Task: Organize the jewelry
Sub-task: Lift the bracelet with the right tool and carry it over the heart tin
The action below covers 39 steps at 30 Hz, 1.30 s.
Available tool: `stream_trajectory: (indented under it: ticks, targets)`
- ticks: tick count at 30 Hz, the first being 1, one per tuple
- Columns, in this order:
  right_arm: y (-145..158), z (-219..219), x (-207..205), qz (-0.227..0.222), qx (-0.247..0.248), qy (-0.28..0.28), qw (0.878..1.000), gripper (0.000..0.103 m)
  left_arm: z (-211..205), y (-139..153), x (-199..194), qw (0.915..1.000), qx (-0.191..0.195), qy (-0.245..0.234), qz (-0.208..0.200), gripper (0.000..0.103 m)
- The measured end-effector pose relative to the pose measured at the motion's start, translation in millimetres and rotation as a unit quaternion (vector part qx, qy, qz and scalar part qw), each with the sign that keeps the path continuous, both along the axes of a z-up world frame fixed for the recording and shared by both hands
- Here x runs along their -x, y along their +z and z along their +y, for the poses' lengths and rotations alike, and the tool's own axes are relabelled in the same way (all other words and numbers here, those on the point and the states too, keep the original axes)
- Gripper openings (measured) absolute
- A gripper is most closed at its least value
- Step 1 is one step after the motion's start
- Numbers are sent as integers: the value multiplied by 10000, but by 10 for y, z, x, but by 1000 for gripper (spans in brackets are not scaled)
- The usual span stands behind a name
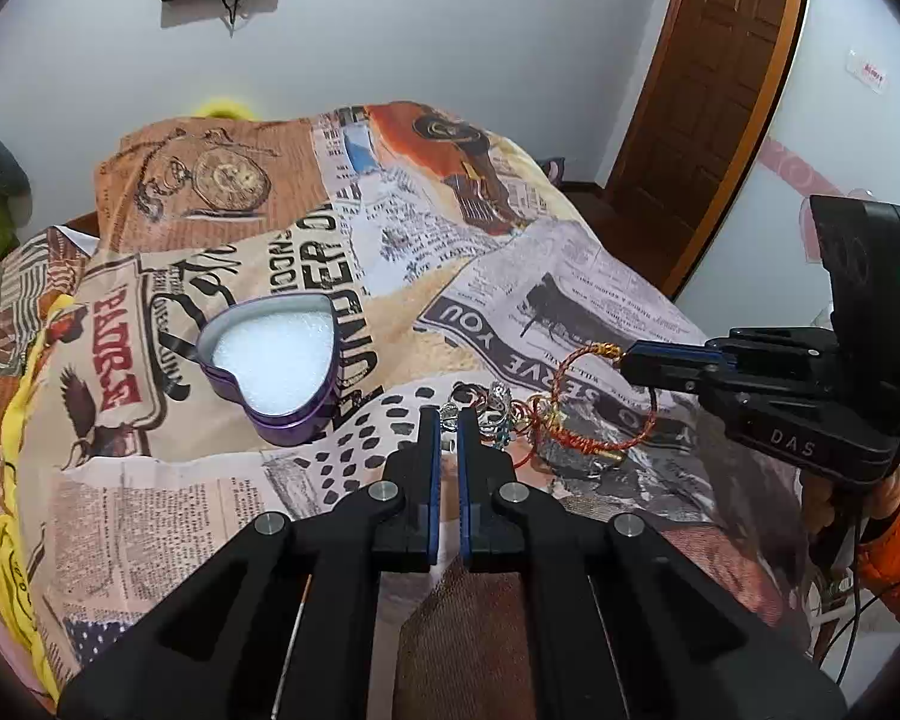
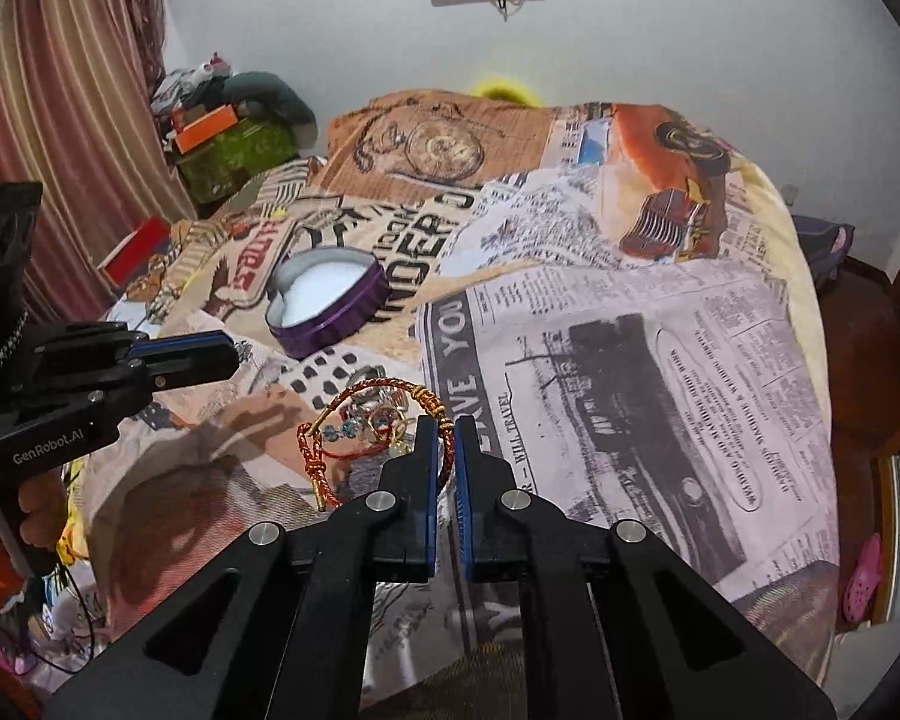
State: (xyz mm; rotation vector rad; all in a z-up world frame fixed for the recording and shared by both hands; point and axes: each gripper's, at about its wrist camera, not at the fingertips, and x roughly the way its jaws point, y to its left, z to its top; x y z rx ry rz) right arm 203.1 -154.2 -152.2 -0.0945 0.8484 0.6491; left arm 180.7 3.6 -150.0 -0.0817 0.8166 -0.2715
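Observation:
A purple heart-shaped tin (image 1: 276,360) with white foam inside lies open on the printed bedspread; it also shows in the right wrist view (image 2: 330,300). A heap of jewelry (image 1: 492,414) lies to its right. My right gripper (image 2: 447,423) is shut on a red and gold braided bracelet (image 2: 378,387), held just above the heap; the bracelet also shows in the left wrist view (image 1: 576,360). My left gripper (image 1: 449,417) is shut on a small silver ring (image 1: 450,411) at the heap's left edge.
The bedspread (image 2: 630,330) covers a bed with folds and bumps. A wooden door (image 1: 708,90) stands at the right. Curtains (image 2: 60,120), a red box (image 2: 135,249) and a pile of clutter (image 2: 228,132) are at the left.

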Motion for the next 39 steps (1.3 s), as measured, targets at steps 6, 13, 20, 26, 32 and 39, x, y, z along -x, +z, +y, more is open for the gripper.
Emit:
stream_trajectory:
  ticks: [6,13,20,26,32,39]
  targets:
    - [161,22,36,-209,-55,-68,9997,5,102,201,104,9995,-19,159,-282,3]
    - [321,186,55,-423,-210,-66,9989,5,317,399,164,9973,-135,423,-589,3]
    - [429,438,-31,-529,-397,-2,9978,5,558,491,114,9941,-332,656,-793,3]
    - [455,675,-145,-576,-461,35,9973,5,769,446,10,9928,-333,828,-800,3]
    - [384,878,-293,-513,-428,79,9977,5,940,341,-145,9926,-281,936,-716,3]
    - [227,1066,-464,-376,-281,117,9988,5,1049,172,-387,9934,-222,984,-554,3]
